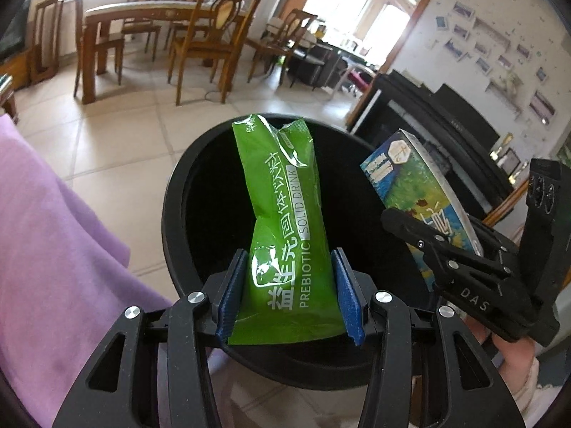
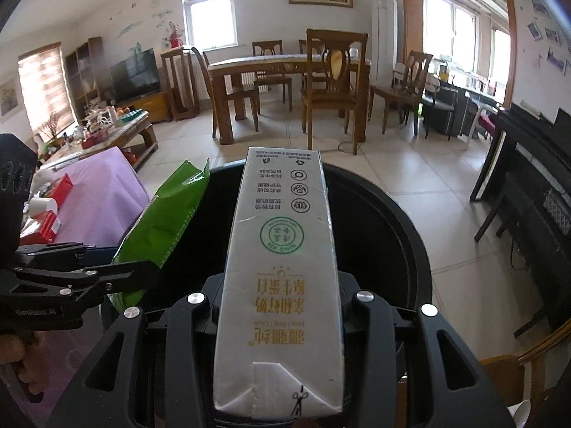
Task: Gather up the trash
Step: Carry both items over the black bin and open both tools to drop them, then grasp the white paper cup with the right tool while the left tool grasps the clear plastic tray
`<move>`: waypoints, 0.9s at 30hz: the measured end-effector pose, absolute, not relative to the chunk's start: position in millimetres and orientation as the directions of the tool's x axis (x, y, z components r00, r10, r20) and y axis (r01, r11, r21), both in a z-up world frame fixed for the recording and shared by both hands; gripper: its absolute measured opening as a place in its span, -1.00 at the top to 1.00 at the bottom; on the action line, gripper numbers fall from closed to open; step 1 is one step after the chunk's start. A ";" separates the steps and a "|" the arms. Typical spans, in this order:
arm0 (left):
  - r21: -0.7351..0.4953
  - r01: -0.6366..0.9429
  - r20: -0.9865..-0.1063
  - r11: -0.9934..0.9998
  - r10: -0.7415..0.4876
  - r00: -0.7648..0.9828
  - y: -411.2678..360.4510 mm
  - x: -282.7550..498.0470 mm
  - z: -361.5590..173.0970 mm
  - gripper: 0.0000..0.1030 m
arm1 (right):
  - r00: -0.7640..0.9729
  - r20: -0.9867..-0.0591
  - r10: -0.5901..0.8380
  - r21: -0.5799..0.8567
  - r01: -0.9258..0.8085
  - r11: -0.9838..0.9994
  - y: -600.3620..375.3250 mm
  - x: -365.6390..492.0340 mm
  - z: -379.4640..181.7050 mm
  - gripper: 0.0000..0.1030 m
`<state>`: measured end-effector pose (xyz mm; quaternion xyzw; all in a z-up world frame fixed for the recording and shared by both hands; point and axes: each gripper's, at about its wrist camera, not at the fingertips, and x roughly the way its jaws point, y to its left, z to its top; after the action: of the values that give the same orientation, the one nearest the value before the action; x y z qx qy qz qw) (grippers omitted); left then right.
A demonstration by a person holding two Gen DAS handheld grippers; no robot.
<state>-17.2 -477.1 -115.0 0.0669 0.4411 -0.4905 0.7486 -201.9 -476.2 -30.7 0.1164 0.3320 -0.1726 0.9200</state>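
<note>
Over the mouth of the black bin (image 1: 178, 221), I have a green drink sachet (image 1: 285, 235) pinched between the blue pads (image 1: 232, 292) of my left gripper (image 1: 289, 299), jaws partway closed on it. Just beside it, my right gripper (image 2: 282, 306) clamps a white milk carton (image 2: 282, 267) lengthwise, also above the bin. A purple cloth (image 1: 53, 249) lies to the left.

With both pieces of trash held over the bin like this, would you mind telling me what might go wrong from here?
1. The green sachet in the left tongs reaches toward the black bin's far rim, so it might catch there when released.
2. The milk carton is long; dropped flat from the right tongs, it could bridge the opening.
3. The two tongs sit close together and could bump.
</note>
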 end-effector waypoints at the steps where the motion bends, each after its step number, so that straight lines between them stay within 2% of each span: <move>1: -0.319 0.797 -0.732 0.514 -0.667 0.138 -480.2 -16.3 -115.2 0.04 | 0.718 -0.655 -0.234 0.106 0.395 0.913 -470.1 -199.8 -33.2 0.18; 2: -0.309 0.799 -0.735 0.515 -0.663 0.144 -474.1 -16.3 -109.9 -0.07 | 0.717 -0.658 -0.229 0.114 0.395 0.911 -471.7 -199.5 -35.1 0.18; 3: -0.295 0.802 -0.739 0.520 -0.656 0.154 -471.6 -17.3 -108.1 -0.26 | 0.718 -0.660 -0.221 0.122 0.393 0.911 -473.8 -200.2 -38.2 0.17; 4: -0.284 0.806 -0.735 0.520 -0.657 0.165 -472.2 -16.6 -106.4 -0.33 | 0.718 -0.663 -0.212 0.131 0.390 0.911 -475.1 -199.9 -39.2 0.16; 6: -0.272 0.807 -0.726 0.524 -0.663 0.186 -465.1 -20.4 -100.9 -0.62 | 0.719 -0.663 -0.209 0.135 0.389 0.911 -477.2 -200.2 -39.1 -0.17; 8: -0.263 0.810 -0.711 0.525 -0.673 0.205 -461.2 -22.4 -94.5 -0.65 | 0.721 -0.660 -0.210 0.136 0.390 0.911 -476.6 -200.1 -39.9 -0.23; 13: -0.266 0.808 -0.676 0.525 -0.700 0.232 -430.9 -31.3 -78.8 -0.67 | 0.732 -0.649 -0.208 0.129 0.375 0.918 -471.1 -198.1 -36.6 -0.23; 17: -0.271 0.789 -0.634 0.552 -0.719 0.285 -382.0 -40.9 -60.1 -0.68 | 0.753 -0.634 -0.176 0.124 0.323 0.938 -453.2 -188.3 -30.4 -0.34; 21: -0.267 0.733 -0.590 0.626 -0.707 0.389 -319.9 -36.1 -43.1 -0.68 | 0.773 -0.625 -0.113 0.113 0.233 0.966 -420.5 -165.9 -24.1 -0.34; 24: -0.255 0.643 -0.562 0.722 -0.652 0.509 -257.6 -23.6 -33.5 -0.68 | 0.783 -0.622 -0.027 0.130 0.137 0.982 -389.7 -140.9 -18.6 -0.34; 27: -0.232 0.491 -0.569 0.840 -0.527 0.632 -198.7 2.5 -24.4 -0.68 | 0.783 -0.618 0.070 0.154 0.034 0.987 -355.8 -110.4 -13.0 -0.38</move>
<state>2.5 -198.7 -24.4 -0.0275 0.3235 -0.2817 0.9029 -110.4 -355.8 -13.0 0.0787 0.3291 0.0096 0.9410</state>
